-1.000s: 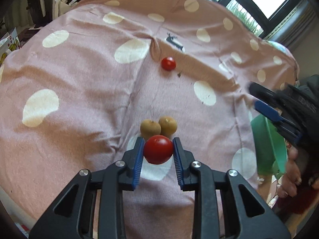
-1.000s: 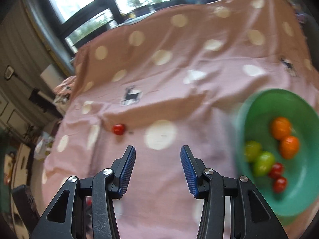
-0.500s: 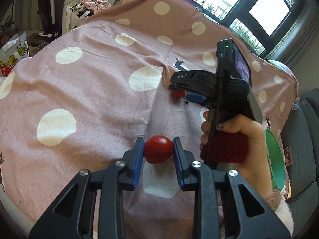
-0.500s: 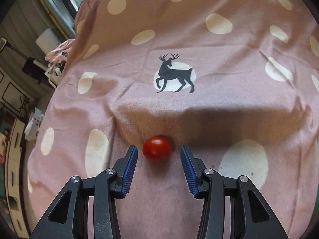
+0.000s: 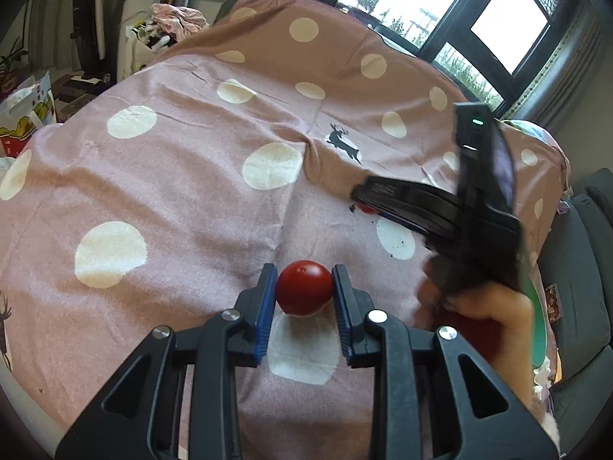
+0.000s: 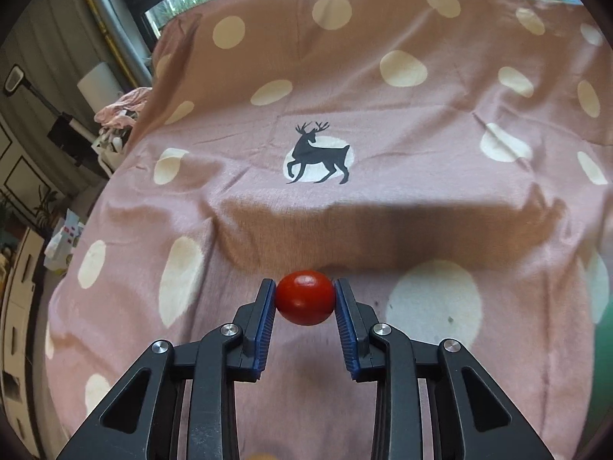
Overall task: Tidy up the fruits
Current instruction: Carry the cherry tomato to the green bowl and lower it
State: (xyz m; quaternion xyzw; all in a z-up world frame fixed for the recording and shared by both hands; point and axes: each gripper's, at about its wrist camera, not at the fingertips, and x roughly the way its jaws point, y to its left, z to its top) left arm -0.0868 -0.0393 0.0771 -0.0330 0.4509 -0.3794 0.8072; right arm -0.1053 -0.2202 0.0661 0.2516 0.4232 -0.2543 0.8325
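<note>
My left gripper (image 5: 304, 289) is shut on a red cherry tomato (image 5: 302, 285), held just above the pink dotted cloth (image 5: 172, 199). In the right wrist view my right gripper (image 6: 305, 301) points down at the cloth and its jaws are closing on a second red tomato (image 6: 304, 297); both blue pads touch its sides. From the left wrist view the right gripper (image 5: 362, 199) reaches in from the right, held by a hand (image 5: 498, 318). Only a red sliver of its tomato (image 5: 368, 209) shows there.
A green bowl's rim (image 5: 536, 318) peeks out behind the hand at the right, and a green edge of the bowl (image 6: 605, 329) shows at the right border. A deer print (image 6: 320, 155) lies beyond the tomato. Clutter and windows stand past the cloth's far edge.
The right gripper swung left from the green bowl to the lone tomato on the cloth, came down around it and closed on it. The left gripper kept its tomato; the two kiwis left its view.
</note>
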